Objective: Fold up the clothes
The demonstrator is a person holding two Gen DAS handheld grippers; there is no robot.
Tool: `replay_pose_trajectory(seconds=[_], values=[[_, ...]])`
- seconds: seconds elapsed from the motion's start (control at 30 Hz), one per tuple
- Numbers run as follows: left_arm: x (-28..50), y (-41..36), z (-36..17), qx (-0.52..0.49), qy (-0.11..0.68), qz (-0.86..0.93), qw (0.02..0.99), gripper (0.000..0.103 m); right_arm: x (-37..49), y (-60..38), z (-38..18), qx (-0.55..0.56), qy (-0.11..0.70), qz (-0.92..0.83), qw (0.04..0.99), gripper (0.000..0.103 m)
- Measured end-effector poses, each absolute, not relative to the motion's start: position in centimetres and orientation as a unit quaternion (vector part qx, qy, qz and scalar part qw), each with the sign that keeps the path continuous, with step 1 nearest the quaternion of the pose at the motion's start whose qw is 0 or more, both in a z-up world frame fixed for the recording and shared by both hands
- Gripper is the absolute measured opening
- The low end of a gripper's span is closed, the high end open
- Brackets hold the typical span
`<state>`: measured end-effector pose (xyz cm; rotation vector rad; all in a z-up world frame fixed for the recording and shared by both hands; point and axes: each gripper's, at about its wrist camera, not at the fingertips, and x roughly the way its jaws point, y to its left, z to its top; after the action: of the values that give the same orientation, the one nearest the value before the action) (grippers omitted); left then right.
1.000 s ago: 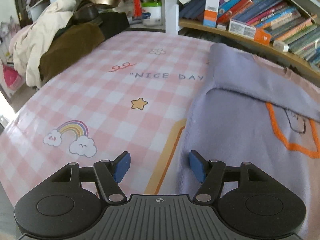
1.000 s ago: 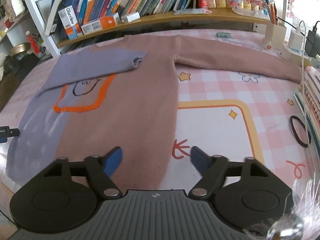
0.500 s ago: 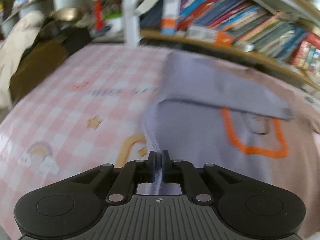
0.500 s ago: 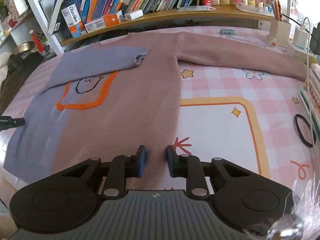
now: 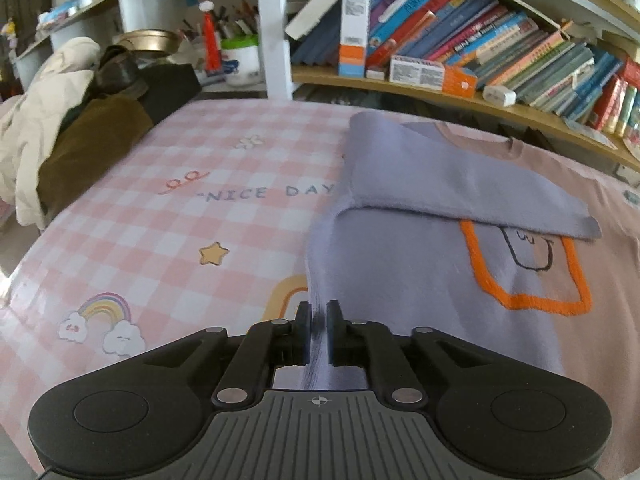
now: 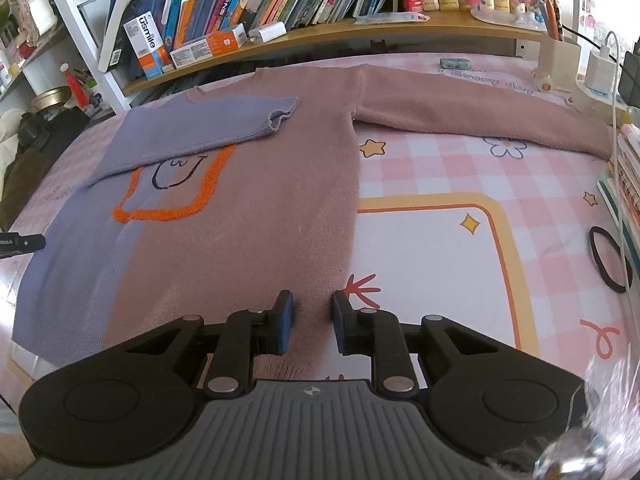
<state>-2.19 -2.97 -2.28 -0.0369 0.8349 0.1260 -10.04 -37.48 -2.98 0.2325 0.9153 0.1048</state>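
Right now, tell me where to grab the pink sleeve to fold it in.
Grip the pink sleeve at its far cuff end, coming from the right side with the right hand-held gripper. It lies flat and stretched out from the sweater, so the cuff gives the longest fold.

The sweater's (image 5: 420, 280) hem is hidden behind the left gripper (image 5: 318, 334) at lower centre. Its pink sleeve (image 6: 500, 116) is cut off at the right edge, where a glare smear (image 6: 592, 432) blurs the lower-right corner.
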Motion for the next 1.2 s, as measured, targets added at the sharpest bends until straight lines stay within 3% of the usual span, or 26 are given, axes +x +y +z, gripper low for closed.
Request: replay_pose_trajectory(seconds=[0.1, 0.77, 0.83, 0.9, 1.2], values=[[-2.2, -2.4, -2.8, -0.015, 0.419, 0.074, 0.905, 0.023, -10.0, -37.5, -3.0, 0.11, 0.442, 0.051, 0.889, 0.021], [0.3, -0.4, -4.9, -0.087, 0.421, 0.043, 0.902, 0.025, -10.2, -36.9, -3.0, 0.108, 0.445, 0.03, 0.888, 0.023], [0.6, -0.3, -5.0, -0.088, 0.422, 0.029, 0.902, 0.019, -10.2, -36.6, -3.0, 0.113, 0.446, 0.02, 0.888, 0.023], [0.7, -0.3, -4.9, -0.085, 0.423, 0.011, 0.902, 0.004, -10.1, -36.4, -3.1, 0.118, 0.446, 0.011, 0.887, 0.022], [0.2, 3.5, -4.2, -0.101, 0.406, 0.005, 0.908, 0.004, -9.7, -33.7, -2.9, 0.131, 0.453, -0.005, 0.882, 0.016]])
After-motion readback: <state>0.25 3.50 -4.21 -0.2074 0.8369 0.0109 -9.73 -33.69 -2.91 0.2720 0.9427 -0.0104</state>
